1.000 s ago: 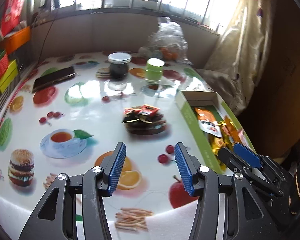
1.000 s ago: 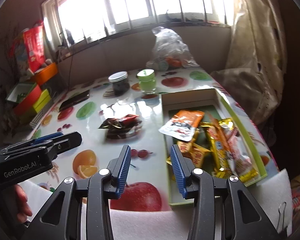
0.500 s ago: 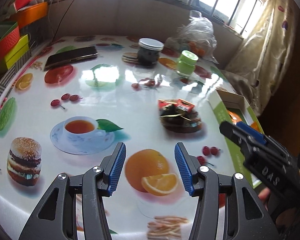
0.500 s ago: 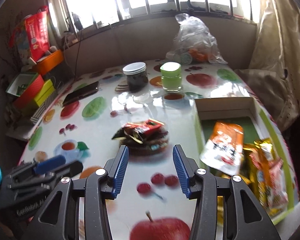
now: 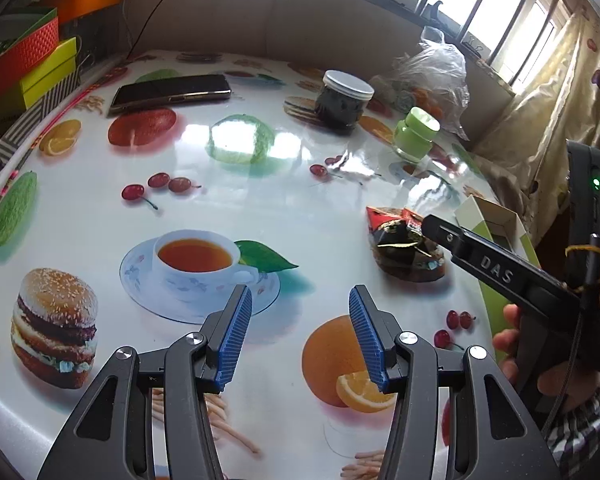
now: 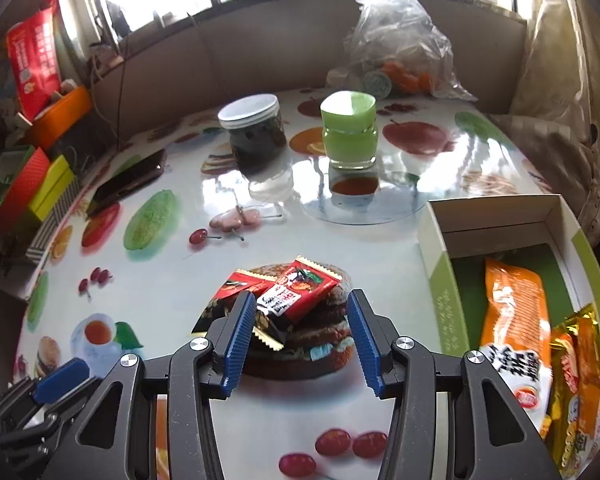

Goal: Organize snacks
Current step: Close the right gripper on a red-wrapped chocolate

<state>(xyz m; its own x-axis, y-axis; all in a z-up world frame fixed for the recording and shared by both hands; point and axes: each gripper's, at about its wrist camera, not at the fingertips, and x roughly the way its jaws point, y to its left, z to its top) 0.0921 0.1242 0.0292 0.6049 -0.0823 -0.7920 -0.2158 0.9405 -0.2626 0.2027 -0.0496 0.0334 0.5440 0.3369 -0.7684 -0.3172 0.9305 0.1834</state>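
Lining up on the red snack packets, loose on the table left of the green box | right gripper gaping, nothing pinched, we'd straddle the top packet, squeeze gently | left gripper open, empty.

We see the snack packets lying heaped on the surface, just ahead of the right hand-held gripper. To their right stands the box with more packets in it. Behind them two jars stand side by side, a bag farther back.
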